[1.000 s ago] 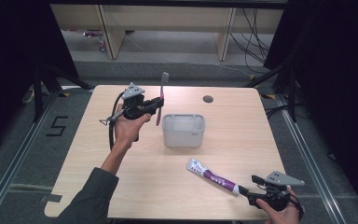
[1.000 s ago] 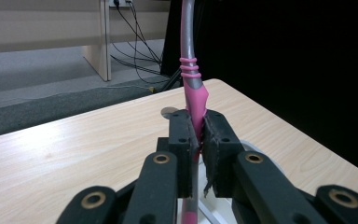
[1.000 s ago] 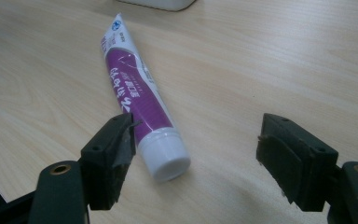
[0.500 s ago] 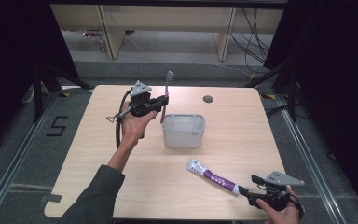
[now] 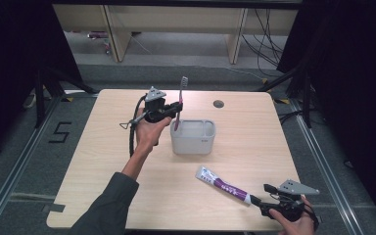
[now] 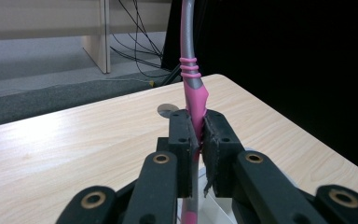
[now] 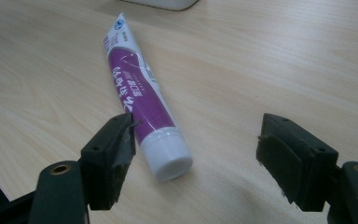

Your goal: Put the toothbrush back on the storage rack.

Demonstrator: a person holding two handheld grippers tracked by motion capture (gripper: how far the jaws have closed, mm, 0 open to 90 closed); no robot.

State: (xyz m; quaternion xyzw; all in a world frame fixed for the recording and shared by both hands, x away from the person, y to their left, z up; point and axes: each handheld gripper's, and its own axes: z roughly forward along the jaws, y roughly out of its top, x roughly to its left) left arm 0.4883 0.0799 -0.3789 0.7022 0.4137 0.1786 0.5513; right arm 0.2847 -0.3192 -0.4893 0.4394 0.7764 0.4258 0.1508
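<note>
Pale wood grain covers the table [image 5: 103,186], which stands on a grey floor with a taped "5" mark [image 5: 58,132] off its left edge. Toward the left of the tabletop, the left gripper [image 5: 176,108] is raised above the surface, its cable [image 5: 133,128] looping down beside the person's forearm [image 5: 137,161]. Its jaws are pressed together on the pink-and-grey toothbrush [image 5: 180,100], pinching the pink handle in the left gripper view [image 6: 195,105]; the brush stands nearly upright, bristles on top, its lower end just at the left rim of the white holder [image 5: 193,137]. That holder sits near the table's middle, and nothing lies between it and the brush. Beyond it, on the far side, a small round dark grommet [image 5: 218,104] is set into the wood. Nearer and to the right, the purple-and-white toothpaste tube [image 5: 223,184] lies flat, its cap end pointing at the right gripper [image 5: 262,203] at the near right edge. Those jaws are spread wide; in the right gripper view the tube's white cap [image 7: 168,158] lies just beside the left-hand jaw, the other jaw well apart.
</note>
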